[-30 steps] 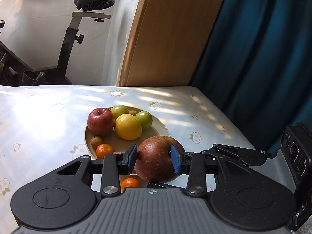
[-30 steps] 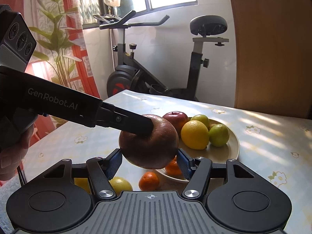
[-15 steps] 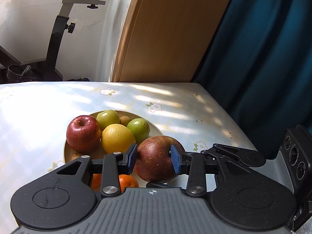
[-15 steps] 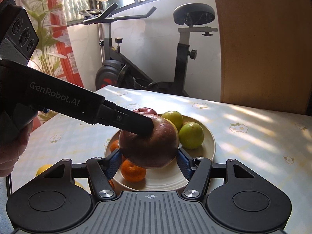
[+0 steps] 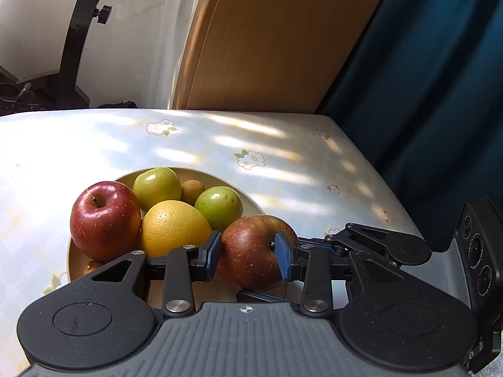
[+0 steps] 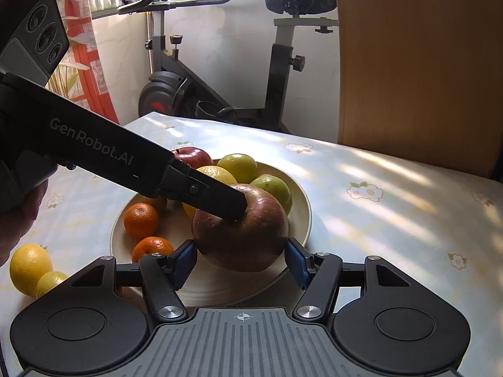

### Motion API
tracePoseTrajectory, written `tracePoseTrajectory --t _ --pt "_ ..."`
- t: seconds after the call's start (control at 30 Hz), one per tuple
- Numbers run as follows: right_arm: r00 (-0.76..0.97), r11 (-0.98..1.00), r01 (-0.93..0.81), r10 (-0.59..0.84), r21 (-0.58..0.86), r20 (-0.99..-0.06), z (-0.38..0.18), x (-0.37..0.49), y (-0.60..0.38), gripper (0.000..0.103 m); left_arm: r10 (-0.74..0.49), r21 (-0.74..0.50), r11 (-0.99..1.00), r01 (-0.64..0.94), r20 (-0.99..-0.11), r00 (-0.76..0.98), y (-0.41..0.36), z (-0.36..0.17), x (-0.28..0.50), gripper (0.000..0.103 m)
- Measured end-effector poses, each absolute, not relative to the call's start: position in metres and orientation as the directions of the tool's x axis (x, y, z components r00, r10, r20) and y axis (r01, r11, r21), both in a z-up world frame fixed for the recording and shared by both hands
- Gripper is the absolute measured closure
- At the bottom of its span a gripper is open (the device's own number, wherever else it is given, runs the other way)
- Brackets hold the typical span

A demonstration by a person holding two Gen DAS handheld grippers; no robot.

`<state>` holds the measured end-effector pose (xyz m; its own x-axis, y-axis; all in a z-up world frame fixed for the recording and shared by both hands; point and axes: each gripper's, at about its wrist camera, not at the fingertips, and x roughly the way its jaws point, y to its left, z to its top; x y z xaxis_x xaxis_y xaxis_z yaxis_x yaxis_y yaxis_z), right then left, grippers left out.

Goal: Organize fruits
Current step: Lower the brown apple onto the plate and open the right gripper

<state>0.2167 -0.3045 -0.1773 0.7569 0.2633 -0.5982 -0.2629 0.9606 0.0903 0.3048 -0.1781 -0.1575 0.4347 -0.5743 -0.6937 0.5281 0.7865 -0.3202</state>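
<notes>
A big dull-red apple [image 5: 248,251] hangs low over the near side of a cream plate [image 5: 250,202], held from two sides. My left gripper [image 5: 248,253] is shut on it, blue pads [image 5: 211,256] pressed against its flanks. My right gripper [image 6: 240,259] is shut on the same apple [image 6: 240,238], and its fingers [image 5: 317,246] come in from the right in the left wrist view. On the plate lie a red apple [image 5: 105,220], a yellow orange [image 5: 173,229], two green fruits [image 5: 157,185], a kiwi [image 5: 192,190] and two mandarins [image 6: 140,220].
Two yellow lemons [image 6: 30,267] lie on the flowered tablecloth [image 6: 393,220] left of the plate [image 6: 303,202]. A hand [image 6: 19,220] holds the left gripper's black body [image 6: 94,154]. Behind the table stand an exercise bike [image 6: 283,62], a wooden panel [image 5: 267,37] and a blue curtain [image 5: 424,78].
Both grippers have carried the big apple forward and down together. The plate has come closer, and the apple now hangs over its near part instead of short of it.
</notes>
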Motion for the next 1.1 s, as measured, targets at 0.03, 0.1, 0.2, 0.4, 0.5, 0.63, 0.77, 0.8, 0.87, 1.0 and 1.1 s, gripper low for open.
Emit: tracePoseTrajectory --t 0.03,0.1,0.2,0.4,0.5,0.63,0.77,0.8,0.87,1.0,1.1 --pt "0.755 0.961 -0.263 0.263 0.090 -0.600 -0.177 0.220 -0.305 0.045 -0.575 -0.322 0.786 0.528 -0.694 0.433 -0.178 -0.157 0.306 0.064" --pt "0.753 0.962 -0.266 0.250 0.066 -0.609 -0.177 0.224 -0.304 0.045 -0.575 -0.319 0.785 0.531 -0.696 0.430 -0.179 -0.157 0.309 0.064" --pt "0.748 0.961 -0.277 0.226 0.015 -0.624 -0.177 0.228 -0.301 0.045 -0.572 -0.308 0.782 0.541 -0.700 0.429 -0.181 -0.159 0.309 0.064" --pt "0.740 0.957 -0.285 0.188 -0.048 -0.646 -0.179 0.229 -0.296 0.044 -0.576 -0.316 0.779 0.542 -0.702 0.418 -0.181 -0.162 0.311 0.064" --pt "0.739 0.957 -0.284 0.179 -0.059 -0.650 -0.179 0.229 -0.295 0.044 -0.573 -0.310 0.780 0.545 -0.702 0.422 -0.182 -0.161 0.311 0.064" --pt "0.730 0.961 -0.269 0.164 -0.058 -0.664 -0.181 0.231 -0.296 0.043 -0.566 -0.282 0.782 0.556 -0.696 0.442 -0.184 -0.160 0.308 0.064" --pt "0.722 0.963 -0.264 0.157 -0.059 -0.674 -0.184 0.231 -0.294 0.043 -0.566 -0.282 0.785 0.551 -0.688 0.454 -0.178 -0.155 0.308 0.064" --pt "0.721 0.964 -0.261 0.156 -0.055 -0.675 -0.184 0.231 -0.294 0.043 -0.563 -0.280 0.789 0.548 -0.687 0.460 -0.175 -0.154 0.307 0.064" --pt "0.721 0.966 -0.252 0.152 -0.051 -0.676 -0.184 0.231 -0.294 0.043 -0.559 -0.279 0.794 0.540 -0.686 0.466 -0.171 -0.153 0.308 0.064" --pt "0.719 0.968 -0.242 0.136 -0.062 -0.681 -0.182 0.231 -0.292 0.043 -0.552 -0.275 0.801 0.532 -0.684 0.478 -0.165 -0.151 0.308 0.064" --pt "0.721 0.970 -0.235 0.132 -0.061 -0.680 -0.179 0.229 -0.293 0.043 -0.546 -0.265 0.805 0.531 -0.679 0.491 -0.162 -0.149 0.307 0.064"
